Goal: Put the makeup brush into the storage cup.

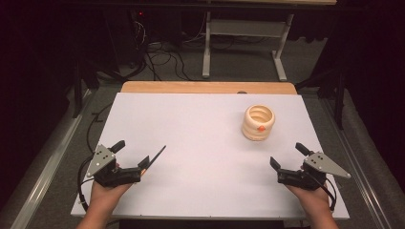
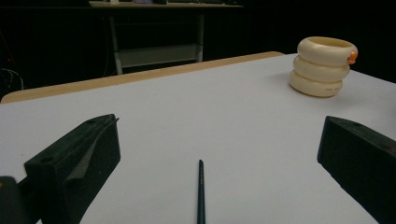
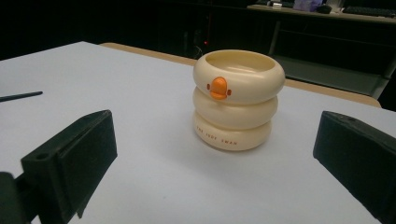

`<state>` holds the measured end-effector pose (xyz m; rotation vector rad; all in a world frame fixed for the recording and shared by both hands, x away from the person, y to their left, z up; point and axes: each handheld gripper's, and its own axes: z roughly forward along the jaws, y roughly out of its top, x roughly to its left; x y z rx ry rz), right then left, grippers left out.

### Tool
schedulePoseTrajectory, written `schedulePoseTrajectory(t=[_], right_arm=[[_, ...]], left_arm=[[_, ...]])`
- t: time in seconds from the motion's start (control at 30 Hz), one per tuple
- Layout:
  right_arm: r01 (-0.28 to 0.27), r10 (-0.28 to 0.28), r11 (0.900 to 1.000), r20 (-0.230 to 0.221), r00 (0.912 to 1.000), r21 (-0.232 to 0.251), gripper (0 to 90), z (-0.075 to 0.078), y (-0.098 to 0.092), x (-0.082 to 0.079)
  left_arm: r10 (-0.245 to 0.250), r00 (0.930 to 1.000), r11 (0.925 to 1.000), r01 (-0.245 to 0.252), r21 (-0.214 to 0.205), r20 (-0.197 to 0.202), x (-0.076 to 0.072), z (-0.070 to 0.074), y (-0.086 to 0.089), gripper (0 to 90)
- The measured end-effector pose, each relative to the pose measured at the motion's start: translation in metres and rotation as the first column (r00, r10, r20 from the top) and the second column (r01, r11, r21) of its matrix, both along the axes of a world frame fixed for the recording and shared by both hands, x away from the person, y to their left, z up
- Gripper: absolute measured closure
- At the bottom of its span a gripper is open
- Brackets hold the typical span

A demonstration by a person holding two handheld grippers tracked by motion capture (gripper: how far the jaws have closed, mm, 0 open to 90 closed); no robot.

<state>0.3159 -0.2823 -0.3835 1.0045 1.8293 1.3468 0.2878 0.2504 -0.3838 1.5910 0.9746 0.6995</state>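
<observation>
Left tool (image 1: 138,155) sits released near the desk's (image 1: 200,143) front left corner, its two black jaws spread wide with nothing between them but a thin dark pen (image 1: 156,155) (or perhaps a slim brush; the tip is too fine to tell). In the left gripper view the pen (image 2: 201,196) lies flat on the white surface, running away from the camera midway between the jaws, touching neither.

Farther right, on the back right part of the desk, stands a cream holder (image 1: 258,122) shaped like three stacked rings, upright, open at the top, with a small orange beak on its upper ring. In the right gripper view the holder (image 3: 238,100) stands ahead of the jaws, and faint lettering runs along its lowest ring.

At the front right, the right tool (image 1: 286,156) is likewise released, jaws wide apart and holding nothing, well apart from the holder.
</observation>
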Motion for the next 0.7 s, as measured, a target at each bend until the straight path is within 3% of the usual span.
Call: schedulePoseTrajectory(t=[0.13,0.7], right_arm=[[0.007,-0.007,1.0,-0.016,0.9999,0.006,0.7,-0.0012,0.0008,-0.0004],[0.009,-0.009,1.0,-0.006,0.9999,-0.003,0.8,-0.0015,-0.0003,0.0009]], left_arm=[[-0.004,1.0,1.0,0.004,-0.004,-0.002,-0.0004,0.0005,-0.0024,0.0],[-0.006,1.0,0.9999,0.006,-0.013,-0.002,-0.0015,0.0003,-0.0066,0.0]])
